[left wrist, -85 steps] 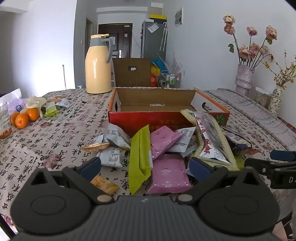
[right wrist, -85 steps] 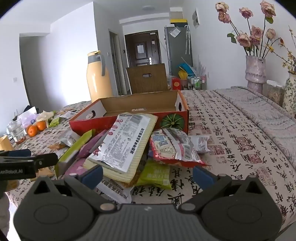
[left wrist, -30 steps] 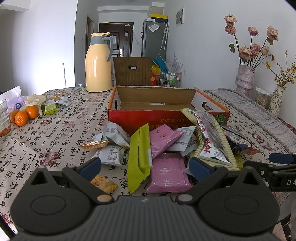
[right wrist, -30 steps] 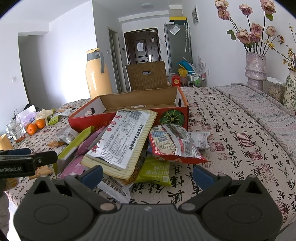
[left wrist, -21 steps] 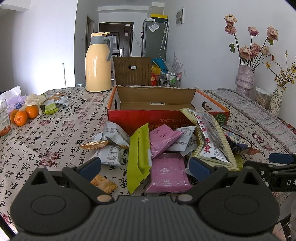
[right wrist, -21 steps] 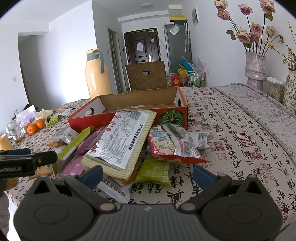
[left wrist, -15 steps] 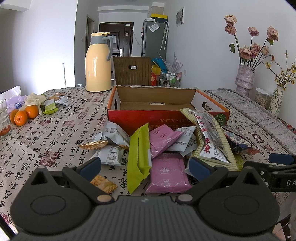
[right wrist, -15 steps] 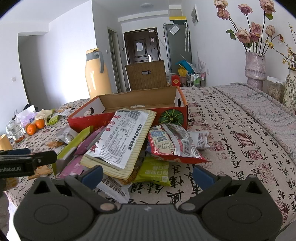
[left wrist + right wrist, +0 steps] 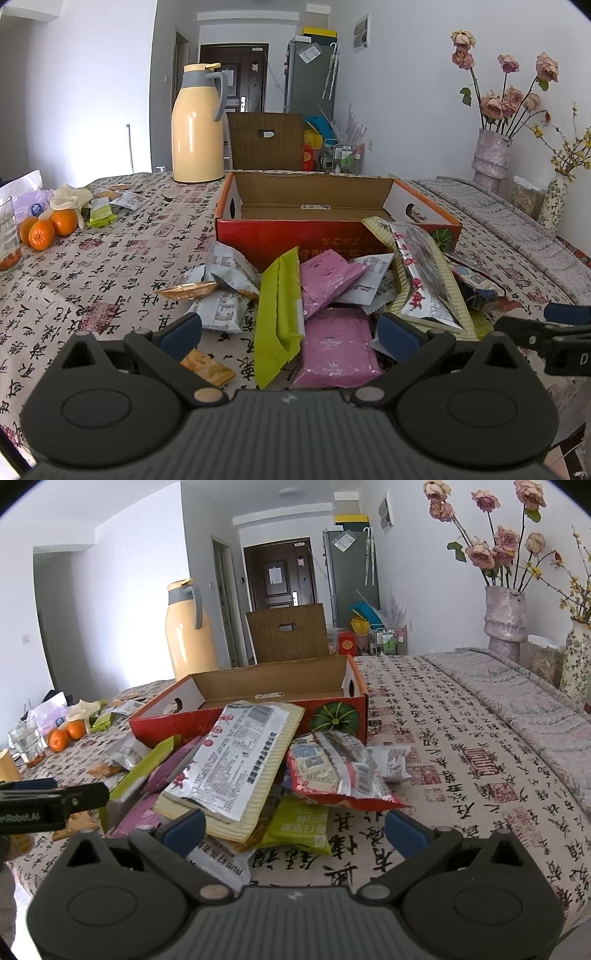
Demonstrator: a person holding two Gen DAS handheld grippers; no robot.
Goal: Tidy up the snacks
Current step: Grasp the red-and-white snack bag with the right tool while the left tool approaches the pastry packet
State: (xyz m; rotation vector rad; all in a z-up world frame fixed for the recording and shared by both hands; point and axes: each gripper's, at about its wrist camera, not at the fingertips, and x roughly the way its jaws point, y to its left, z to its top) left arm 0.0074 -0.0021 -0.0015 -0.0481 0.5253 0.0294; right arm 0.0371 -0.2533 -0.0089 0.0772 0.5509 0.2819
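Snack packets, a loose pile of foil and plastic wrappers [image 9: 332,295], all lie on the table just in front of the open red-and-orange cardboard box [image 9: 295,236]; none in the box as far as visible, so my read is the sorting hasn't started. Left gripper [image 9: 290,328]: jaws spread wide, nothing held, hovering low at the near edge of the pile, with the lime-green flat packet [image 9: 277,325] and the lower pink packet [image 9: 338,343] straight ahead between the fingertips. Right gripper [image 9: 293,827]: also wide open and empty, facing the pile from the right side, with the green-yellow pouch [image 9: 301,825] just ahead. Further out from it: large striped cream bag with a white printed label [image 9: 240,764] leaning up against the box front, red-edged printed bag [image 9: 336,771] beside it. Left side of the pile: grey-white small packets [image 9: 225,273], orange biscuit packet [image 9: 186,290], loose cracker pack [image 9: 207,365] near the left fingertip. Box interior shows bare cardboard floor; near wall hides part of it, so can't fully rule out something low inside. Left to do: essentially every packet. Off-task stuff: cream thermos jug [image 9: 197,125] behind the box, oranges [image 9: 50,229] far left, pink vase of dried roses [image 9: 506,616] far right.
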